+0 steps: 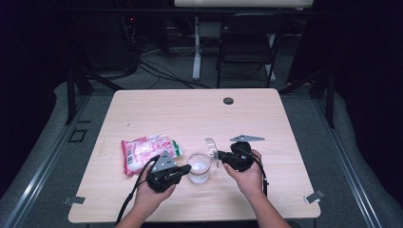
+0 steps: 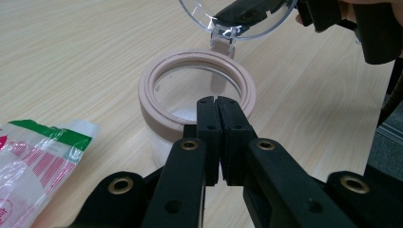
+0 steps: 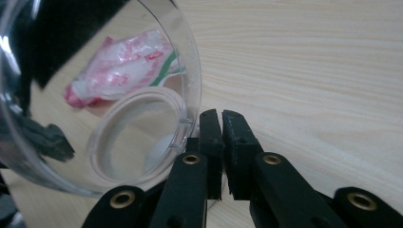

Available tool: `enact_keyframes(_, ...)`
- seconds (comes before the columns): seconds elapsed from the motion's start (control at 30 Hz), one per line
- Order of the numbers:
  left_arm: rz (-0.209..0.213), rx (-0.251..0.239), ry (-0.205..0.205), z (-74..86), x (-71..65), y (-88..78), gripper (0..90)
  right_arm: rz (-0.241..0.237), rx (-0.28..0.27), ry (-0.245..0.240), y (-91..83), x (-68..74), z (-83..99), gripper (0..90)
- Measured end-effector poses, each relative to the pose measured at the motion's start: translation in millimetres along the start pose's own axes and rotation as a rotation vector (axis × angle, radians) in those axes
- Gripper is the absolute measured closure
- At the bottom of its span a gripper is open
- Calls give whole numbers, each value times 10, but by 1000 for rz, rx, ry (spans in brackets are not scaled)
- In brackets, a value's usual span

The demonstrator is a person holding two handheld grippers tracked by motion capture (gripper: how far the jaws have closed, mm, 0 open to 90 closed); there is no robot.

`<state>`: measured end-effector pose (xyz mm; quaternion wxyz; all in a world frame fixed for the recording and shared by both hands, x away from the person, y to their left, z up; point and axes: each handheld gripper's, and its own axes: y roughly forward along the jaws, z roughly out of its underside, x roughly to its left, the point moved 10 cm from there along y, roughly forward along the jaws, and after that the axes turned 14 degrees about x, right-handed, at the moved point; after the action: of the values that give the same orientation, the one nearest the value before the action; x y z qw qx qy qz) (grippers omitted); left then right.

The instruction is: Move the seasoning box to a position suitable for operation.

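Left gripper (image 1: 183, 169) jaws clamped on the jar (image 2: 197, 92) rim. Right gripper (image 1: 219, 156) jaws pinch the clear hinged lid (image 3: 95, 95) edge. Slick, rigid plastic: grip rims.

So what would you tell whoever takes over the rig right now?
Left gripper: fingers shut, tips against the near side of the clear jar's pink rim, steadying it.
Right gripper: fingers shut, nothing between them, propping the clear hinged lid up.
The red, white and green plastic packet lies on the wooden table, left of the jar.
Done: lid open; something white is already in the jar.
Left: probably filling from the packet, then closing the lid.
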<state>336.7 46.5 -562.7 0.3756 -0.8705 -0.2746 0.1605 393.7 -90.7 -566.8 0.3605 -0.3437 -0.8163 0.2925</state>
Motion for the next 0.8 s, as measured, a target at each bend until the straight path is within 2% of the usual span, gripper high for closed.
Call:
enact_keyframes(0.13, -8, 6, -1, 13, 23, -1, 885, -73, -7, 56, 6, -33, 10, 839)
enact_keyframes(0.3, -21, 9, -6, 39, 83, -6, 876, -91, -24, 70, 14, -67, 13, 791)
enact_keyframes(0.47, -23, 4, -40, 59, 170, -16, 863, -129, -29, 96, 17, -108, 26, 746)
enact_keyframes(0.67, -33, -3, -57, 43, 257, -20, 843, -116, -38, 111, -4, -189, 63, 721)
enact_keyframes(0.8, -40, -5, -63, 15, 308, -10, 819, -92, -38, 87, -22, -249, 123, 687)
